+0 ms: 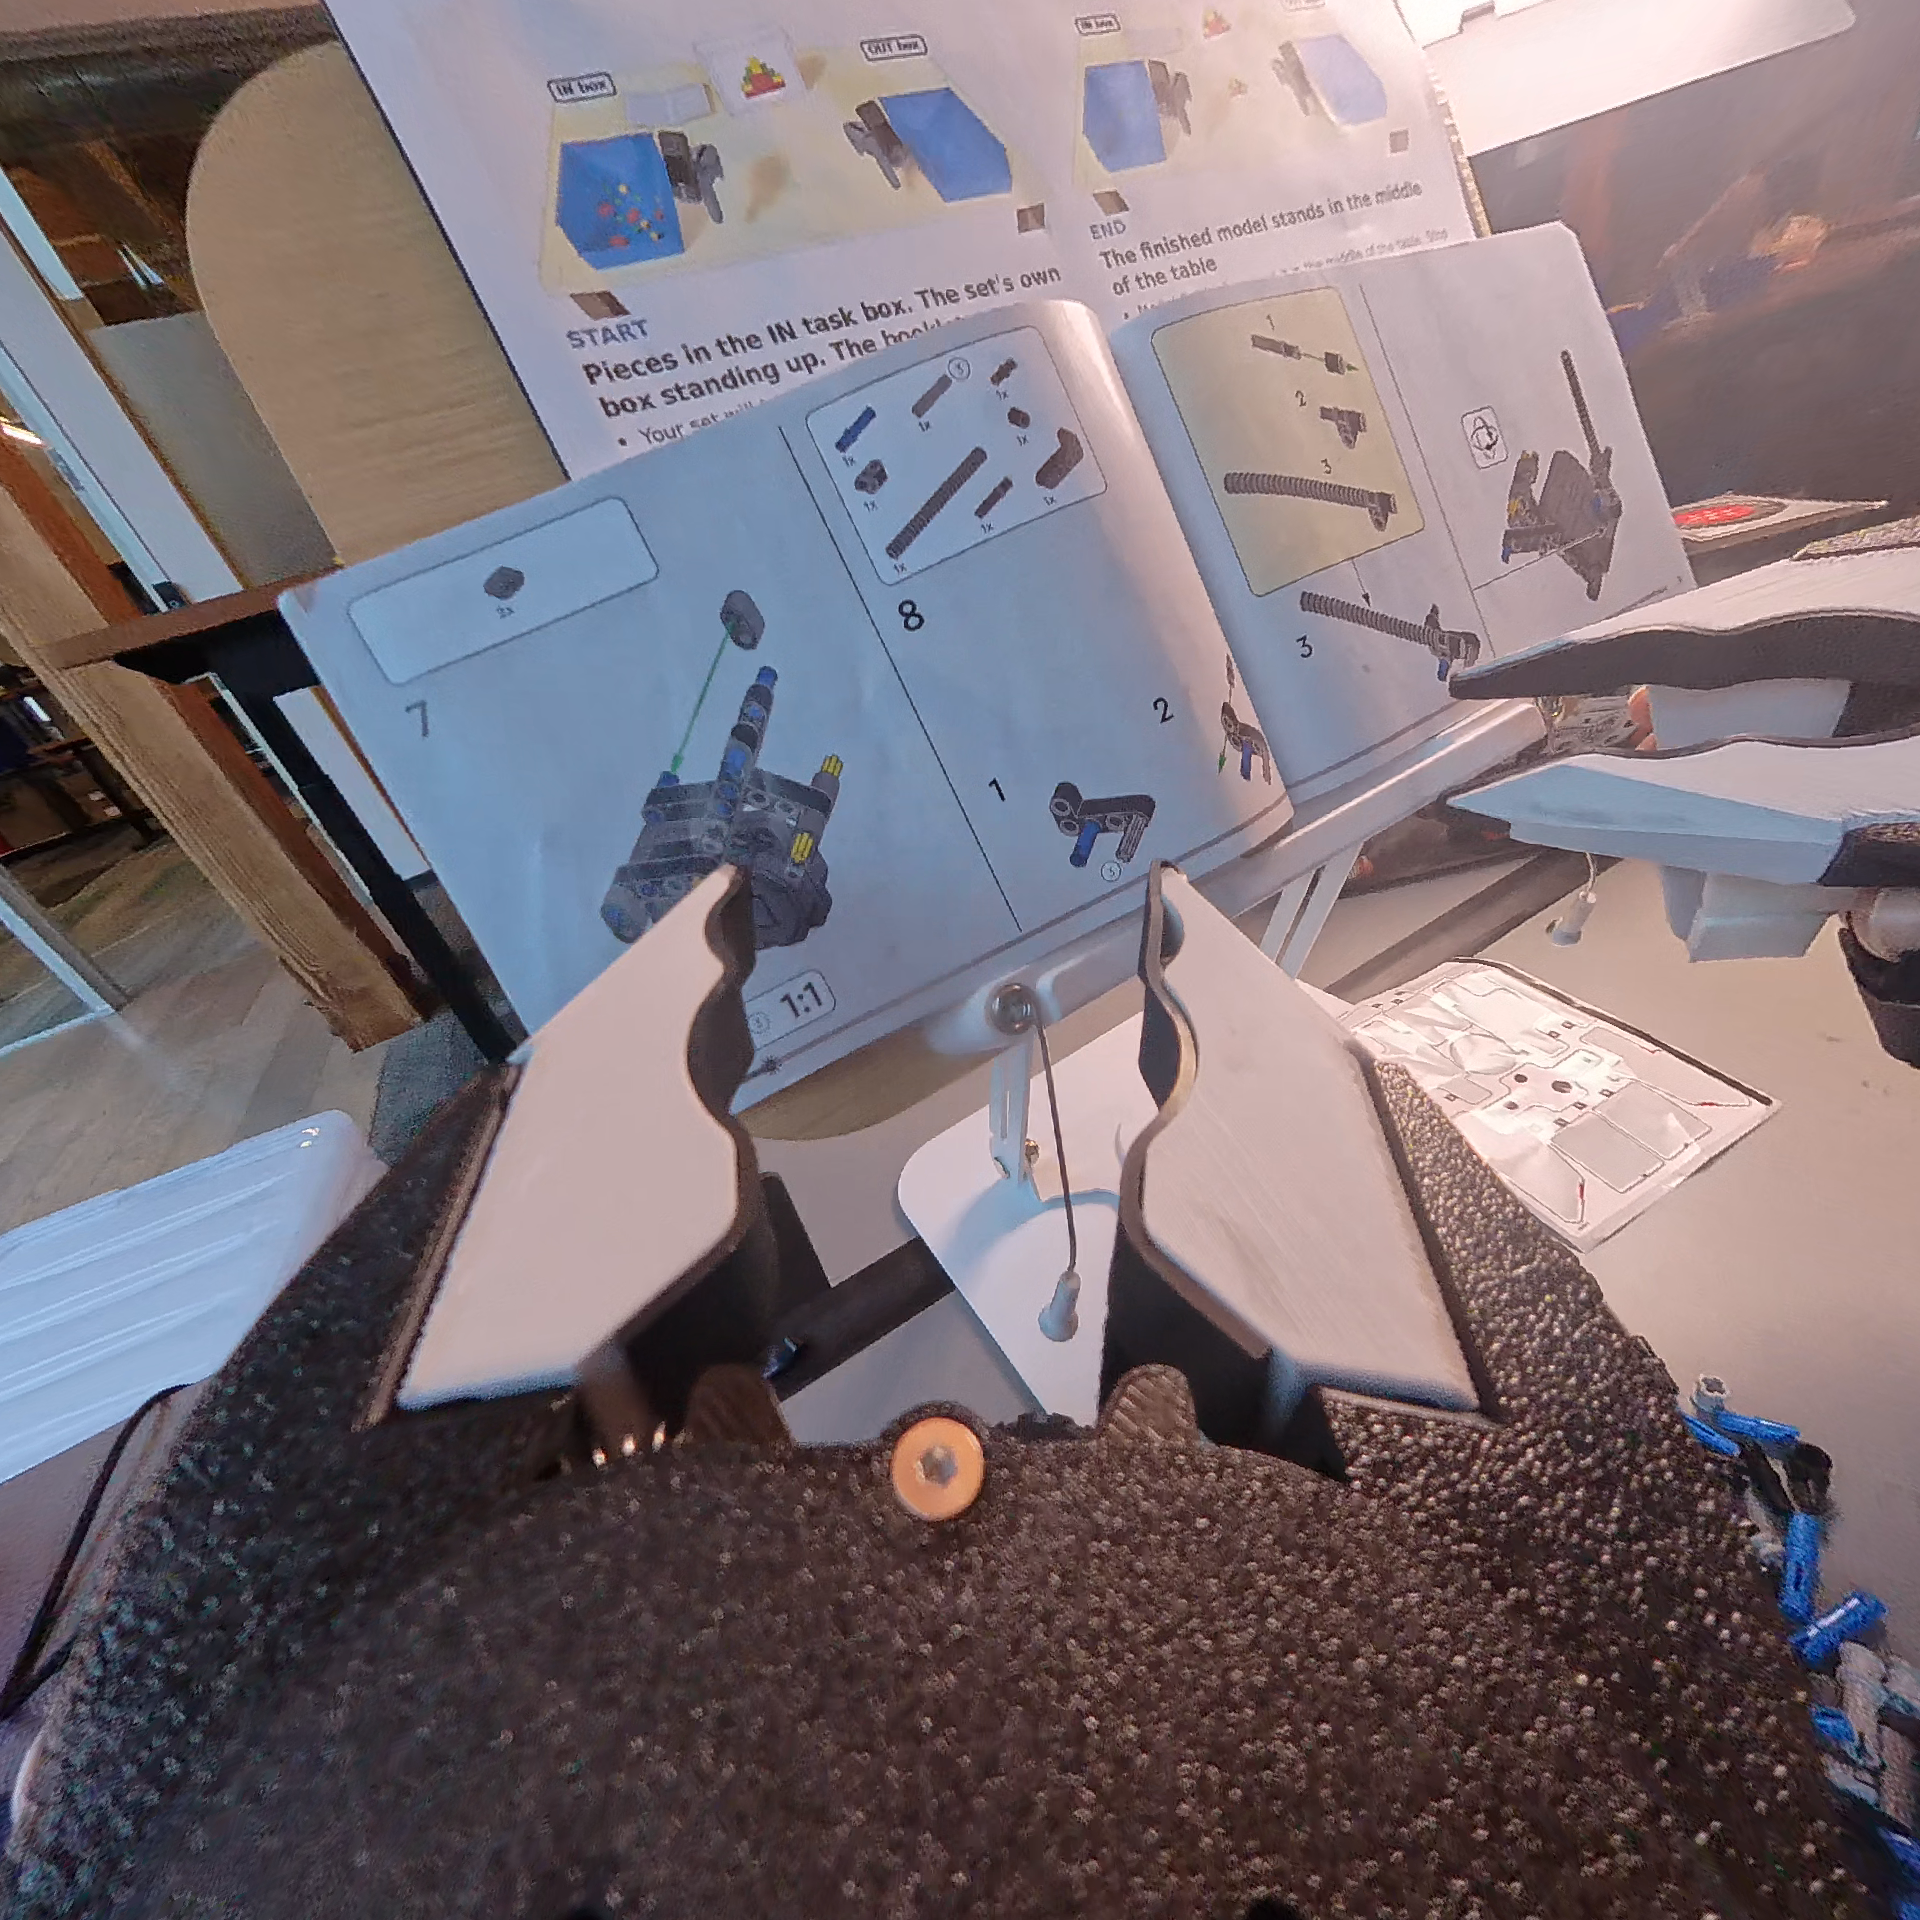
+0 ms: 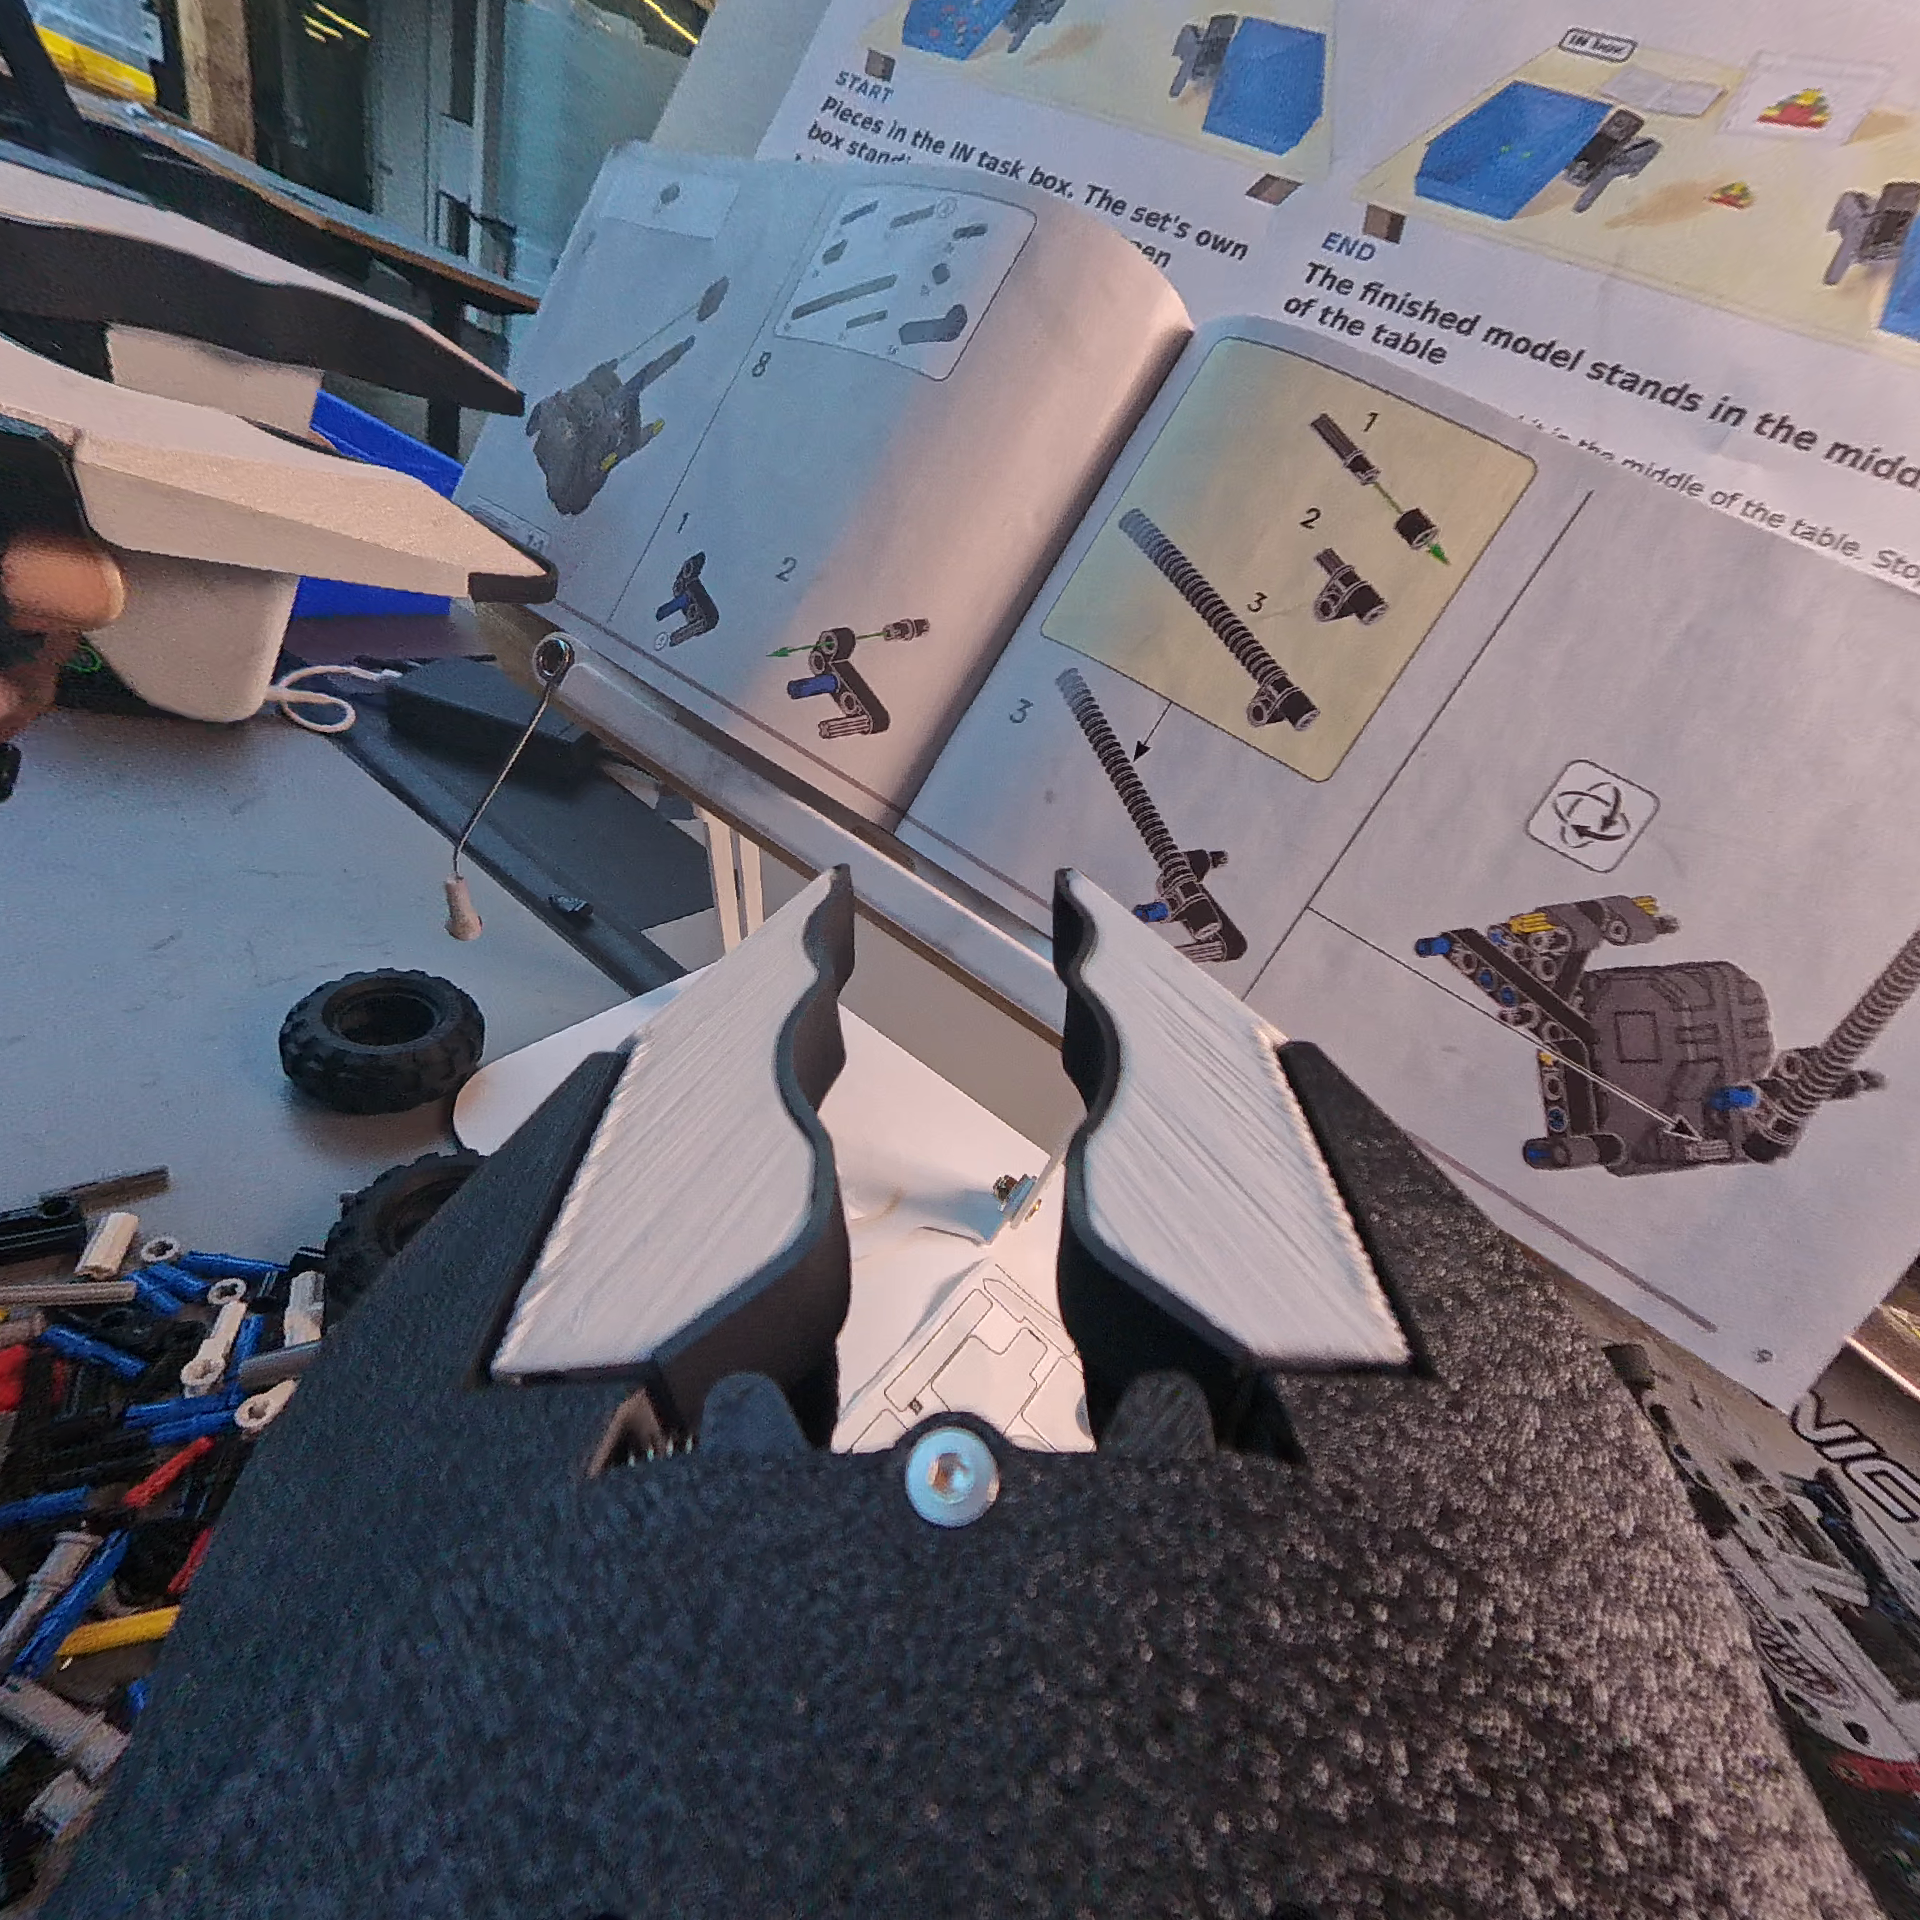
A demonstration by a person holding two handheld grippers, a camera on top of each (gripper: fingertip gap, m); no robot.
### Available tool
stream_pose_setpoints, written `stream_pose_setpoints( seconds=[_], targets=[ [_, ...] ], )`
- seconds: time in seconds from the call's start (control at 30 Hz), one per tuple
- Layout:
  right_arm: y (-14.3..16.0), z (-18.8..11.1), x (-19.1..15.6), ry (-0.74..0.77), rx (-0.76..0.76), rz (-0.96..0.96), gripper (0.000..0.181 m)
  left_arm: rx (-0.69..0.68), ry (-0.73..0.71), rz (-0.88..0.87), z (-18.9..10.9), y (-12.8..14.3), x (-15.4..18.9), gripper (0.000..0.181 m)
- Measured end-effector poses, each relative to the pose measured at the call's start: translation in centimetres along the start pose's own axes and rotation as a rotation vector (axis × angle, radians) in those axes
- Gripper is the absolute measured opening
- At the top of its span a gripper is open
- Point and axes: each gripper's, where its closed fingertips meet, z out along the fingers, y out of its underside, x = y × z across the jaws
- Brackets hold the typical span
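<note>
The booklet (image 1: 727, 644) stands open on a white stand (image 1: 987, 1195) at the far side of the desk (image 1: 1714, 1299), at 12 o'clock from both cameras, its pages leaning back against a large printed sheet (image 1: 831, 291). It looks light and floppy: thin paper that would bend, crease or tear under a hard pinch, with a curl at the spine. The free outer page edges look like the easiest place to take hold, since the lower edge sits on the stand's ledge.

The left tongs (image 1: 945, 873) gape wide and carry nothing, their tips in front of the lower left page. The right tongs (image 2: 951, 878) are parted more narrowly, also empty, in front of the lower right page; whether either touches paper I cannot tell.

A thin wire page holder (image 1: 1055, 1195) hangs loose from the ledge in front of the stand. At 3 o'clock in the left view lies a clear plastic sheet (image 1: 1538, 1091). In the right view a black tyre (image 2: 379, 1039) sits at 9 o'clock, and a heap of small building pieces (image 2: 125, 1403) at 8 o'clock.
</note>
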Motion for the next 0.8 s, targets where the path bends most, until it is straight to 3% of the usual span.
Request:
stream_pose_setpoints(
  seconds=[0.17, 0.47, 0.8],
  targets=[
    [0.1, -0.4, 1.0, 0.027, -0.002, 0.003, 0.038, 0.062, 0.008, -0.005, -0.5, -0.7, 0.1, 0.073],
    [-0.1, -1.3, 4.0, 0.069, 0.039, 0.121, 0.037, 0.133, 0.044, -0.051, -1.4, -2.3, 0.7, 0.034],
    [0.5, -1.0, 3.0, 0.036, 0.016, 0.106, 0.034, 0.121, 0.060, -0.028, -1.7, -2.9, 1.8, 0.027]
  ],
)
